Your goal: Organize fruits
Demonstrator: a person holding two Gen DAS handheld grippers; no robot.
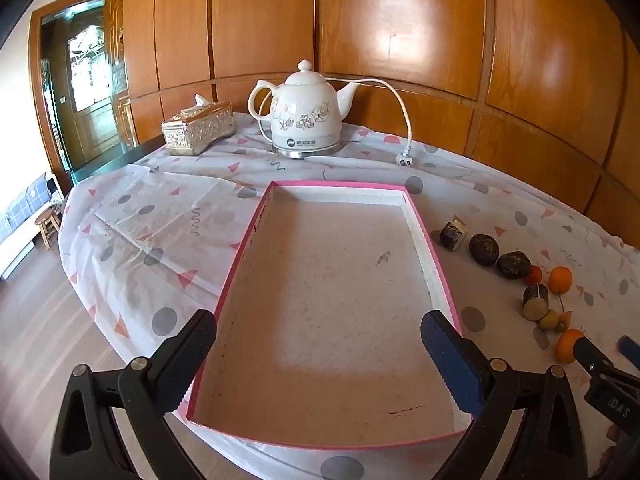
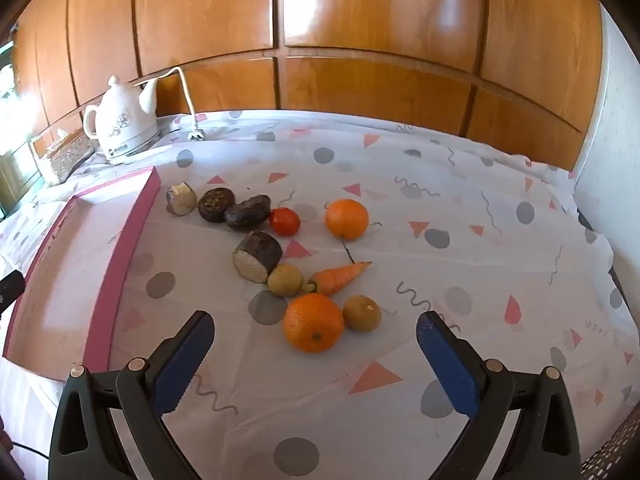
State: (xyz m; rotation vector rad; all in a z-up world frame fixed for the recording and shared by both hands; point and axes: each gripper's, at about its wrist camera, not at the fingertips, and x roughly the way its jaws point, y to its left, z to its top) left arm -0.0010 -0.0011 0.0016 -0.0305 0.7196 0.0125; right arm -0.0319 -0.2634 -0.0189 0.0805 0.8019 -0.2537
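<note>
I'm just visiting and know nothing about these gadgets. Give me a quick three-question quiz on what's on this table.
1. True or false: the pink tray already holds fruit.
2. Which is nearest the right gripper? A) tomato B) near orange C) kettle
3. Fill in: both grippers' jaws stand ____.

Key: 1 false, the tray is empty; 2 B; 3 open, as on the left gripper, with nothing held.

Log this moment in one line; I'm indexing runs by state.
left gripper: open, over empty pink tray | right gripper: open, nearest orange ahead | fruits: all on tablecloth
</note>
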